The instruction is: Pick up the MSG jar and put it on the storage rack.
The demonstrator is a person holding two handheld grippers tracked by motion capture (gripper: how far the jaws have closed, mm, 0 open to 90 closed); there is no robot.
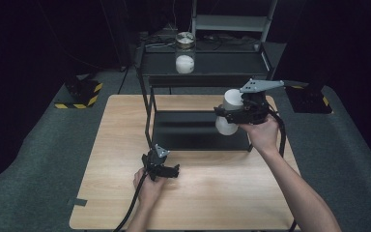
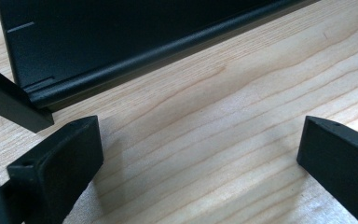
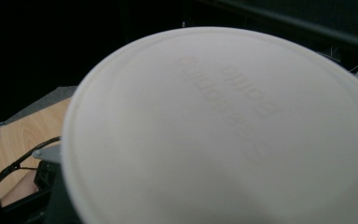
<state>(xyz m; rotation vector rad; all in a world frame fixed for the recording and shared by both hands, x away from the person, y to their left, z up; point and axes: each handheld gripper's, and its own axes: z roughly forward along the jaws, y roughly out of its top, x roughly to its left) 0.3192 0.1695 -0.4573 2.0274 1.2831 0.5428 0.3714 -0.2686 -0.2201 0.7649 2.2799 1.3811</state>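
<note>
My right gripper is shut around the middle of a white cylindrical container. It holds the container in the air, tilted, in front of the black metal shelf rack at the level between its two tiers. In the right gripper view the container's white lid, with faint raised lettering, sits close to the camera and hides the jaws. My left gripper rests low on the wooden table near the rack's front left leg. Its jaws stand wide apart over bare wood with nothing between them.
A glass jar with white contents stands on the rack's top tier. The rack's lower tray is bare and its front lip lies just ahead of my left gripper. Black-and-yellow striped bases sit on the floor at left and right.
</note>
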